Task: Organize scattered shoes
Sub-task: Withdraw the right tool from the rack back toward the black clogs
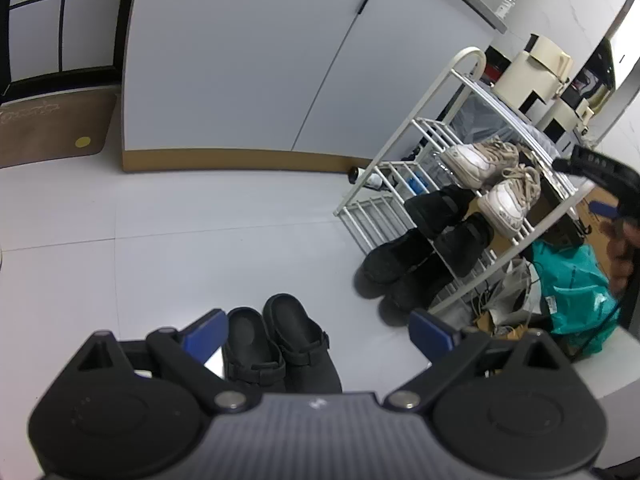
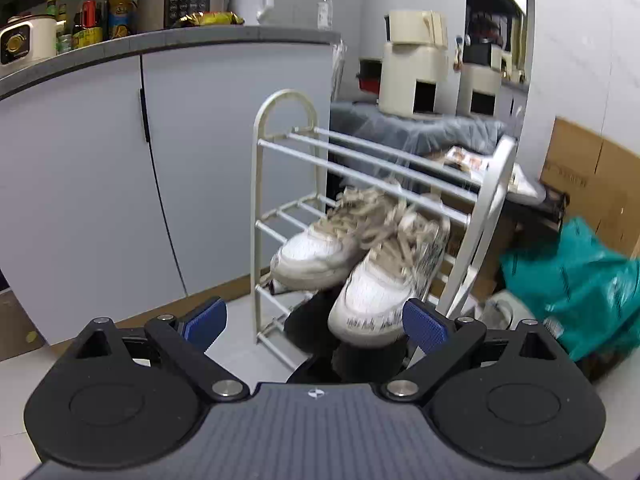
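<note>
Black clogs side by side on the pale floor tiles, right under my left gripper, its jaws spread wide and empty.

My right gripper, spread and empty too, faces the white shoe rack; white sneakers sit on its middle shelf, toes over the front rail. Black shoes crowd the rack's foot, a teal bag hems its far side; bare floor lies toward the cabinet.
</note>
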{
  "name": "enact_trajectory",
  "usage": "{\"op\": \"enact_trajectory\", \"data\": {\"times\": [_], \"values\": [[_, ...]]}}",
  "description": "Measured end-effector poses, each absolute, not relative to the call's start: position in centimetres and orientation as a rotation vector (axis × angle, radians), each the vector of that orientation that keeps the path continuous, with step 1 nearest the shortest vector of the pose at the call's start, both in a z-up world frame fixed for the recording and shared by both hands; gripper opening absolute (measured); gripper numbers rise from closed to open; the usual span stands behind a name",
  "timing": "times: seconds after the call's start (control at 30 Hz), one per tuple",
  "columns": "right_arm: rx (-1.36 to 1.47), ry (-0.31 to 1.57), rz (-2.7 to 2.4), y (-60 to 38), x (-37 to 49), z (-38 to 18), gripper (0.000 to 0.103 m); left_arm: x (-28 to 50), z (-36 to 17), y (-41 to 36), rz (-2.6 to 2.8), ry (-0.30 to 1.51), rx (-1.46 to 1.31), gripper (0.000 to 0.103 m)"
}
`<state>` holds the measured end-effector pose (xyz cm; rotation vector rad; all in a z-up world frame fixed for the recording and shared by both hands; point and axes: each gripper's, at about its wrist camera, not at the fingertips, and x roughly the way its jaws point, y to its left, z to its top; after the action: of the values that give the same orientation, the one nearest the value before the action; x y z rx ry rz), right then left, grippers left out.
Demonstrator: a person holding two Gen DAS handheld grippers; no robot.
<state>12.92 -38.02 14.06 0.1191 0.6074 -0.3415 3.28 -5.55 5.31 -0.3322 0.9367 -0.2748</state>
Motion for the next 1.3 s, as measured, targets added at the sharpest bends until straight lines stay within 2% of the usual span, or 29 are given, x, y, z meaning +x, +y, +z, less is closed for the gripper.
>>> {"op": "enact_trajectory", "data": {"times": [0.3, 0.47, 0.83, 1.3], "values": [[0.208, 0.645, -0.321, -37.3, 11.3, 9.0, 0.098, 4.0, 4.4, -6.5, -0.262, 0.965, -0.295, 0.098], [0.213, 0.737, -0.285, -35.4, 11.4, 6.0, 0.098, 4.5, 3.5, -7.1, -0.263, 0.989, -0.253, 0.098], [0.337, 0.793, -0.100, -32.0, 11.5, 7.0, 0.098, 5.3, 1.3, -6.1, -0.184, 1.033, -0.226, 0.098], [0.190, 0.794, 0.120, -28.2, 9.3, 8.8, 0.098, 4.3, 1.0, -6.1, -0.135, 1.046, -0.208, 0.098]]}}
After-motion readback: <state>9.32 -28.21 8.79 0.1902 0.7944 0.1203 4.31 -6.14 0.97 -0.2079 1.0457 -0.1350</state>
